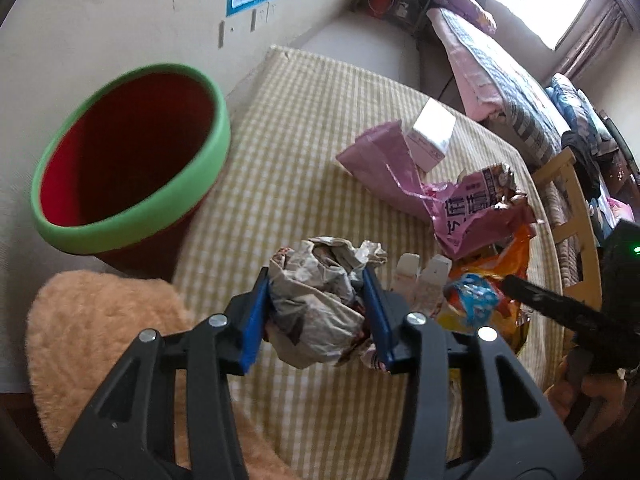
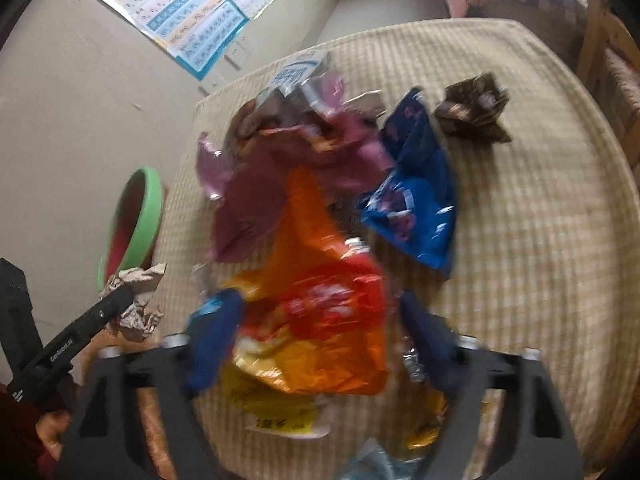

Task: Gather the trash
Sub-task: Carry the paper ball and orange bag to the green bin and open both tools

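Note:
My left gripper (image 1: 316, 292) is shut on a crumpled paper ball (image 1: 320, 296), held above the checked tablecloth (image 1: 304, 120). The red bin with a green rim (image 1: 128, 164) stands to its left, mouth tilted toward me; it also shows in the right wrist view (image 2: 136, 220). My right gripper (image 2: 320, 332) has an orange-red snack bag (image 2: 320, 320) between its blue pads (image 2: 212, 340); the view is blurred. Pink wrappers (image 1: 400, 172), a white carton (image 1: 432, 136), a blue bag (image 2: 416, 196) and a brown wrapper (image 2: 472, 108) lie on the table.
A fuzzy orange cushion (image 1: 100, 332) sits below the bin. A wooden chair (image 1: 572, 216) stands at the table's right edge, with a bed (image 1: 500, 80) beyond. Posters (image 2: 180, 16) hang on the wall.

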A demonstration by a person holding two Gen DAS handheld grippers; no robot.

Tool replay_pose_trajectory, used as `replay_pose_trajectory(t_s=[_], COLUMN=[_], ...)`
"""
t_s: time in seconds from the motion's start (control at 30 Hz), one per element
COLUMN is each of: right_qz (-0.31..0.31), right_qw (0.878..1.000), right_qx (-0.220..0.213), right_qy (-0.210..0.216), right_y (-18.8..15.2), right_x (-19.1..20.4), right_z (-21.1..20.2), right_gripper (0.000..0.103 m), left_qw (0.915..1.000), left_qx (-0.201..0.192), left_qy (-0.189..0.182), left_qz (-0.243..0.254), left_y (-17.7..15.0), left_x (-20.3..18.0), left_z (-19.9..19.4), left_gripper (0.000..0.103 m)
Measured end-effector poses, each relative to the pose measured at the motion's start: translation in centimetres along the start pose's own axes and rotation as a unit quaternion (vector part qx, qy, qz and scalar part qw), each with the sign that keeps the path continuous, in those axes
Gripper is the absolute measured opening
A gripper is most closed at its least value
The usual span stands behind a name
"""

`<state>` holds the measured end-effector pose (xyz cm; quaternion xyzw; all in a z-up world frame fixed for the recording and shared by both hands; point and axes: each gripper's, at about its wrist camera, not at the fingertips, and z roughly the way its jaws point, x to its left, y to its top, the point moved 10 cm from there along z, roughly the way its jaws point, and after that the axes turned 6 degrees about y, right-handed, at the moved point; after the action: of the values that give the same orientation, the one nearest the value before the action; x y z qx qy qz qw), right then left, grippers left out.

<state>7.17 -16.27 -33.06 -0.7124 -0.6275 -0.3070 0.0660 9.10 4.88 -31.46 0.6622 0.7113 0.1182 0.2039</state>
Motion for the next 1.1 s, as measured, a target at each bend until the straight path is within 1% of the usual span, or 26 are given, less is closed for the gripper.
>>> replay_pose_trajectory(t_s=[0.03,0.1,0.23,0.33,0.43,0.53,0.67,0.87,1.0,1.1], right_qz=[0.005,0.005,-0.011,-0.015,-0.031,-0.056,-0.094,-0.157,-0.185,-0.199], right_qw=[1.0,1.0,0.999,0.998,0.996,0.994,0.991,0.983,0.979,0.977], right_qx=[-0.003,-0.009,-0.035,-0.054,-0.064,-0.067,-0.06,-0.044,-0.027,-0.01], right_qy=[0.012,0.021,0.025,0.036,0.048,0.063,0.08,0.085,0.079,0.074], right_y=[-0.1,-0.4,-0.3,0.3,1.1,2.1,3.6,6.1,7.6,8.3], right_x=[0.2,0.5,1.9,3.6,6.0,9.7,14.3,21.5,25.0,27.0], right_z=[-0.2,-0.9,-3.4,-5.4,-6.7,-6.6,-4.9,-0.1,4.2,7.0], right_gripper=[0.052,0.047,0.046,0.046,0.046,0.046,0.046,0.046,0.046,0.047], left_qw=[1.0,0.9999,0.9995,0.9989,0.9975,0.9955,0.9921,0.9866,0.9836,0.9829], left_qx=[-0.006,-0.013,-0.028,-0.043,-0.063,-0.08,-0.093,-0.1,-0.095,-0.086], left_qy=[0.001,-0.002,-0.009,-0.008,0.001,0.016,0.044,0.072,0.086,0.088], left_qz=[0.001,-0.001,-0.011,-0.018,-0.032,-0.049,-0.072,-0.107,-0.126,-0.137], left_y=[0.3,0.8,1.8,2.7,4.1,5.4,6.7,7.9,8.5,8.5], left_x=[-0.1,0.2,0.6,1.4,3.2,6.0,10.7,16.5,19.5,20.7], left_z=[-0.4,-0.9,-1.6,-2.3,-3.5,-4.6,-5.4,-5.4,-4.5,-3.7], left_gripper=[0.043,0.043,0.043,0.043,0.043,0.043,0.043,0.043,0.043,0.043])
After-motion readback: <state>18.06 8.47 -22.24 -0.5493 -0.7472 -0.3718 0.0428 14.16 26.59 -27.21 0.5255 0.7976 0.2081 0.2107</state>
